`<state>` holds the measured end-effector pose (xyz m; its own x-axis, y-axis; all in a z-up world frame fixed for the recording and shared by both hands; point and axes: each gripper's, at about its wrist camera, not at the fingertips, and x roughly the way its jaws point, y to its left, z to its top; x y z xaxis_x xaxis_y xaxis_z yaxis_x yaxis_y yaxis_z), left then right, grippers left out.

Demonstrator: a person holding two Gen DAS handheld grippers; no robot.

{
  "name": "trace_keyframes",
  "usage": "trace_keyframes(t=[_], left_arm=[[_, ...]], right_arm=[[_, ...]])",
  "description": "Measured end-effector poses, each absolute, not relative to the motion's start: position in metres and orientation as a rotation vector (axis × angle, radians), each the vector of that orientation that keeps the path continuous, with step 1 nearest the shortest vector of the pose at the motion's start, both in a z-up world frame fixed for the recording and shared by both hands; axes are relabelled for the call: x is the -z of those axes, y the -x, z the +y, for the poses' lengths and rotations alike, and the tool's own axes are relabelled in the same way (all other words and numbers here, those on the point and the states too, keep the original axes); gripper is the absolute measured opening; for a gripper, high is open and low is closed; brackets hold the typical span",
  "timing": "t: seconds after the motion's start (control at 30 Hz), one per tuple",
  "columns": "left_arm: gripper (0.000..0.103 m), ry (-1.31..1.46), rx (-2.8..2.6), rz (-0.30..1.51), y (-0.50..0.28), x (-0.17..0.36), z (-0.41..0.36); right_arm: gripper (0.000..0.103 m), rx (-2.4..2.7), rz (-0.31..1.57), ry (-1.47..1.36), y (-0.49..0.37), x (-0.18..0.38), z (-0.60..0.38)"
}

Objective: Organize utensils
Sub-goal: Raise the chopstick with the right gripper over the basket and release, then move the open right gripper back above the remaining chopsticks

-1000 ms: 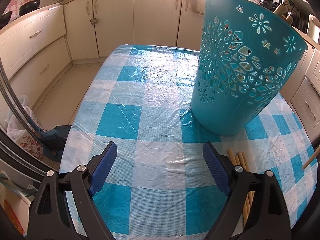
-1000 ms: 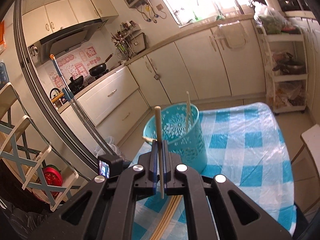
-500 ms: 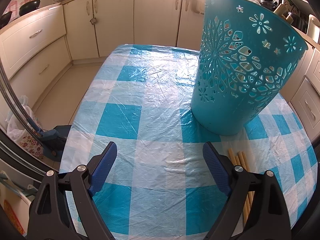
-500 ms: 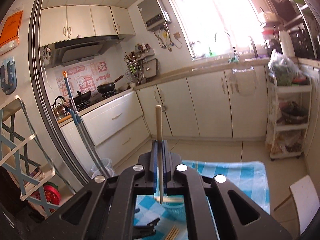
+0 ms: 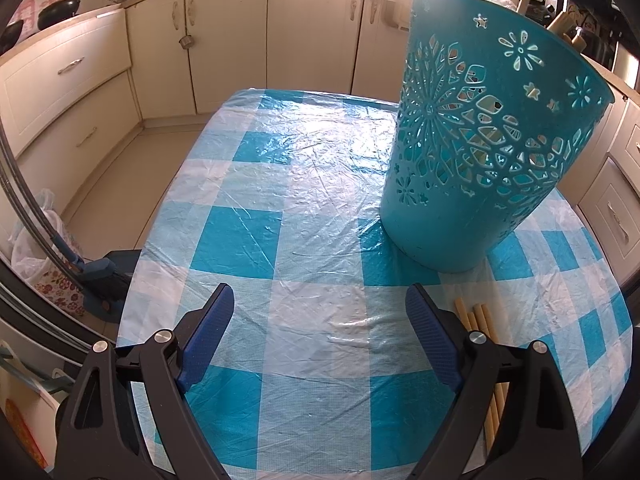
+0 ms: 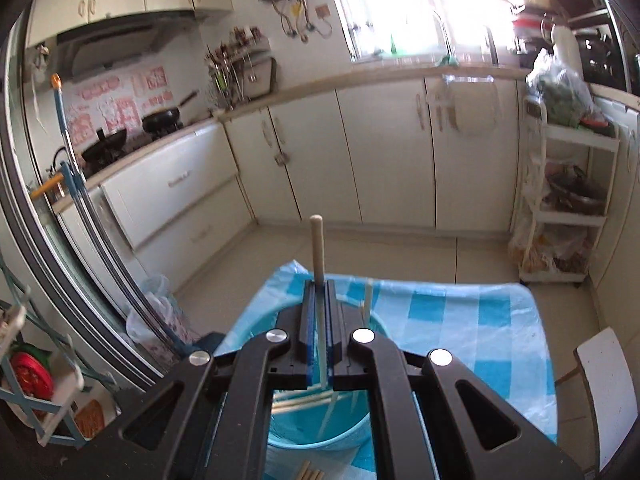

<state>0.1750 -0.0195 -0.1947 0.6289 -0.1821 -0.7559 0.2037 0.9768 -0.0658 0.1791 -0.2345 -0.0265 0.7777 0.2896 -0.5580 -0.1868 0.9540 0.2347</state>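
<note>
A wooden stick [image 6: 317, 248] is clamped upright between the closed jaws of the right gripper [image 6: 319, 292], directly above the teal basket [image 6: 320, 420]. Further sticks, seemingly alike, are seen inside it. The left gripper [image 5: 320, 320] is held wide open, empty, above the checked tablecloth [image 5: 312, 184]. Loose sticks [image 5: 480, 316] lie beside the basket base.

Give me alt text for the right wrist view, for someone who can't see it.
The right hand-held gripper is shut on an upright wooden stick, directly above a teal basket already holding several sticks. The basket stands on a blue-checked tablecloth, with cream kitchen cabinets behind.
</note>
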Motion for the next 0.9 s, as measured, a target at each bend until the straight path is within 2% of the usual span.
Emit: trace_keyframes(t=[0.13,0.2,0.23,0.5,0.73,0.9], left_arm=[[0.084,-0.028,0.221,0.862,-0.174,0.195,-0.019],[0.084,-0.027,0.221,0.863,-0.175,0.195,-0.019],[0.084,-0.027,0.221,0.863,-0.175,0.195,-0.019],[0.084,-0.031,0.215,0.864,-0.175,0.195,-0.019],[0.085,-0.037,0.208,0.866,-0.175,0.195,-0.021],[0.085,-0.038,0.202,0.868,-0.176,0.195,-0.021]], right_arm=[[0.006,-0.248,0.667,-0.171,-0.178,0.041,-0.232],[0.015,-0.241,0.661,-0.178,-0.175,0.040,-0.232],[0.017,-0.240,0.656,-0.183,-0.170,0.038,-0.234],[0.017,-0.201,0.581,-0.218,-0.111,0.031,-0.241],[0.017,-0.182,0.812,-0.223,-0.074,0.114,-0.221],[0.017,-0.186,0.903,-0.208,-0.071,0.151,-0.208]])
